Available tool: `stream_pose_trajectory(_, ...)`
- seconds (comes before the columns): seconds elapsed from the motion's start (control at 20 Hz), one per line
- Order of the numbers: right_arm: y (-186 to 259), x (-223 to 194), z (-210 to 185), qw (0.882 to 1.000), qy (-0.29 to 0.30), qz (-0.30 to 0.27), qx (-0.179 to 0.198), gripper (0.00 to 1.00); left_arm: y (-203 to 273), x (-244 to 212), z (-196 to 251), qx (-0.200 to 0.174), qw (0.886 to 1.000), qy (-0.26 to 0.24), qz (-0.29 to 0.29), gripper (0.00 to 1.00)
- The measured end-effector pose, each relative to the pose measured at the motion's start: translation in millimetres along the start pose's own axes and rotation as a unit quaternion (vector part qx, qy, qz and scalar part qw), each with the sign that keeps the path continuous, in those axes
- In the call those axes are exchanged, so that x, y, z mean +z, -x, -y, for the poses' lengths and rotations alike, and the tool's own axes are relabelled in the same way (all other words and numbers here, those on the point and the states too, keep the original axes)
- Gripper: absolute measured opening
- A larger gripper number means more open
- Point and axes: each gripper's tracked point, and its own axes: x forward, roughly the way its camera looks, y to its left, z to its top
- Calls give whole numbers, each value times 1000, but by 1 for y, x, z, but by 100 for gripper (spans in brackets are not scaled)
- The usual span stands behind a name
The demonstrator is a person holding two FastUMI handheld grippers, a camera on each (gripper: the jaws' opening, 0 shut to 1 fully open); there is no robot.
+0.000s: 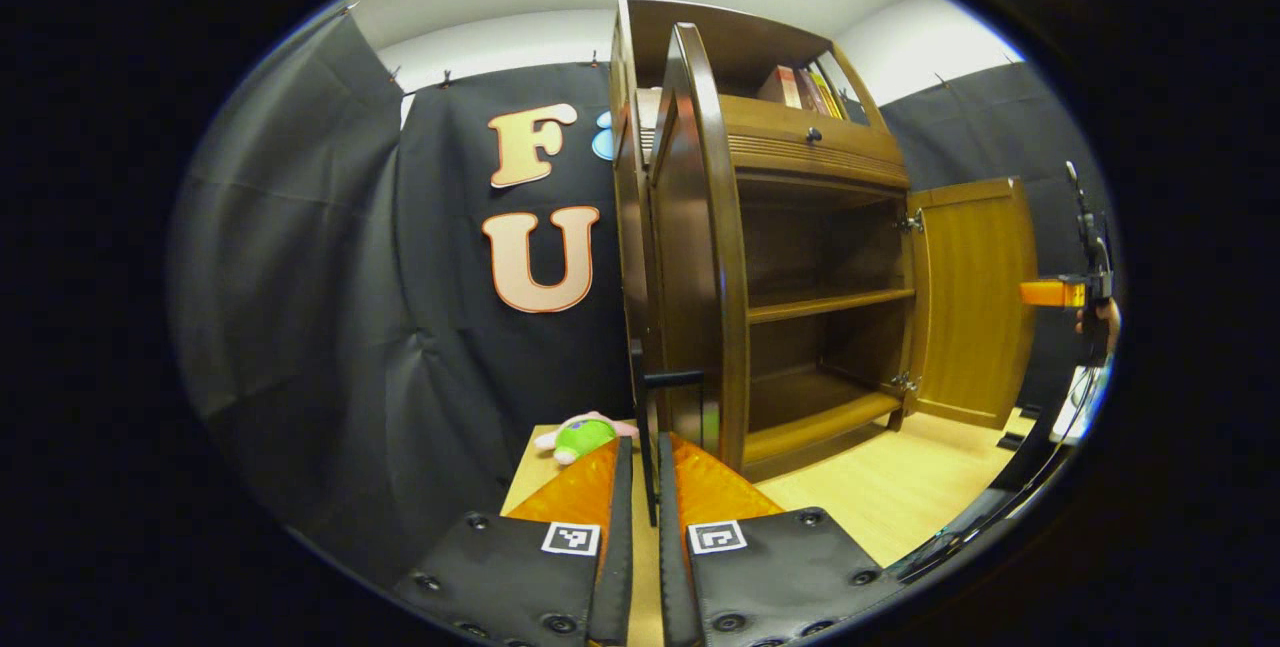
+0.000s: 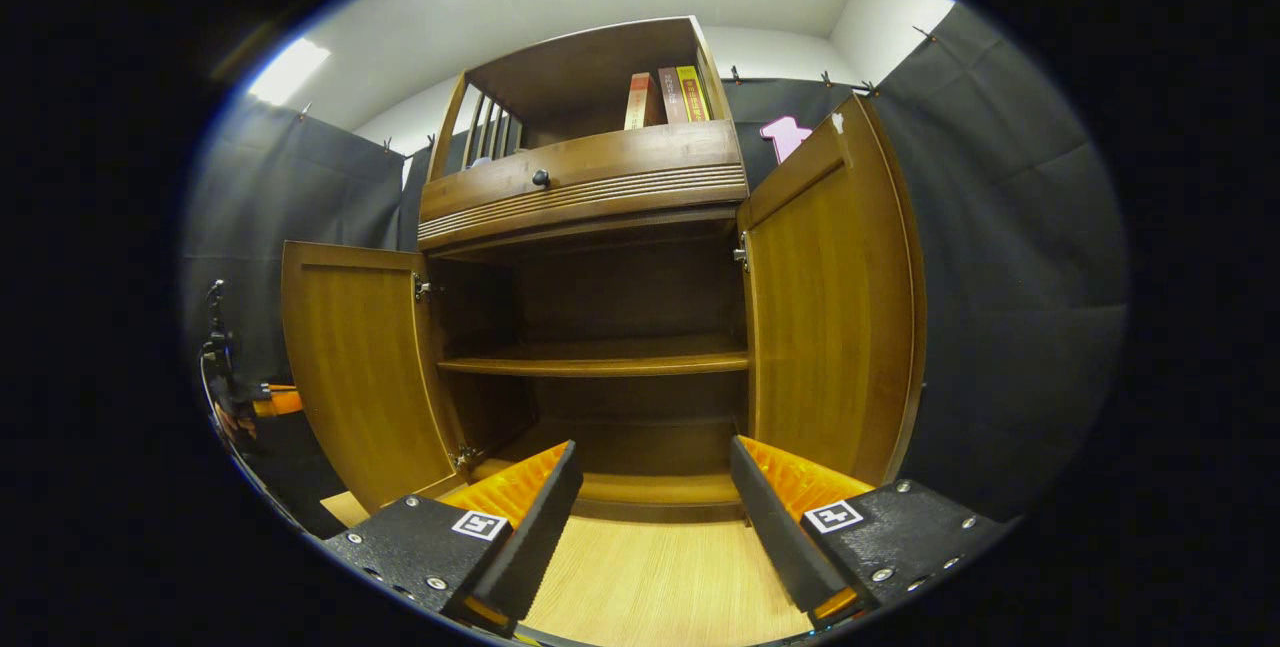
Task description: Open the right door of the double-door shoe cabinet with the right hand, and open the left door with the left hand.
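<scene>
Gripping left door [image 1: 700, 257] handle [image 1: 650, 427], right door [image 2: 835, 297] wide

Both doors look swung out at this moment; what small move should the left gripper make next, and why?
Probably open the left gripper and draw it back. Its fingers are closed on the dark handle of the left door, which stands wide open, as does the right door; the right gripper is already open and free.
</scene>
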Motion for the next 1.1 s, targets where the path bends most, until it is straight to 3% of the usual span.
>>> stream_pose_trajectory(0.15, -13, -3, -4, 1000, -4, -4, 9, 92, 34, 11, 29, -1, 1000, 22, 4, 12)
stream_pose_trajectory(0.25, -21, -5, -9, 1000, -6, -9, 19, 92, 43, 36, 61, -14, 999, 15, 33, 14)
stream_pose_trajectory(0.3, -24, -6, -12, 1000, -7, -8, 24, 92, 42, 46, 79, -25, 998, 14, 47, 21)
stream_pose_trajectory(0.35, -27, -6, -15, 1000, -7, -8, 29, 92, 36, 49, 94, -31, 998, 24, 51, 14)
stream_pose_trajectory(0.6, -37, -1, -1, 1000, -7, -1, -6, 92, -7, 60, 142, -5, 996, 78, 45, 14)
stream_pose_trajectory(0.65, -36, 1, 0, 1000, -15, 5, -10, 92, -17, 64, 156, -13, 995, 85, 53, 14)
stream_pose_trajectory(0.7, -34, 2, 4, 1000, -22, 9, -14, 92, -25, 68, 168, -9, 994, 87, 60, 7)
stream_pose_trajectory(0.75, -31, 2, 8, 999, -26, 11, -19, 92, -33, 69, 170, 7, 994, 82, 65, 14)
stream_pose_trajectory(0.85, -23, 4, 16, 999, -28, 15, -27, 92, -42, 68, 172, 45, 994, 75, 72, 13)
stream_pose_trajectory(0.95, -14, 8, 25, 999, -22, 24, -38, 92, -50, 61, 175, 76, 993, 65, 70, 28)
stream_pose_trajectory(1.1, -7, 6, 26, 999, -18, 26, -35, 93, -60, 56, 191, 78, 994, 38, 68, 54)
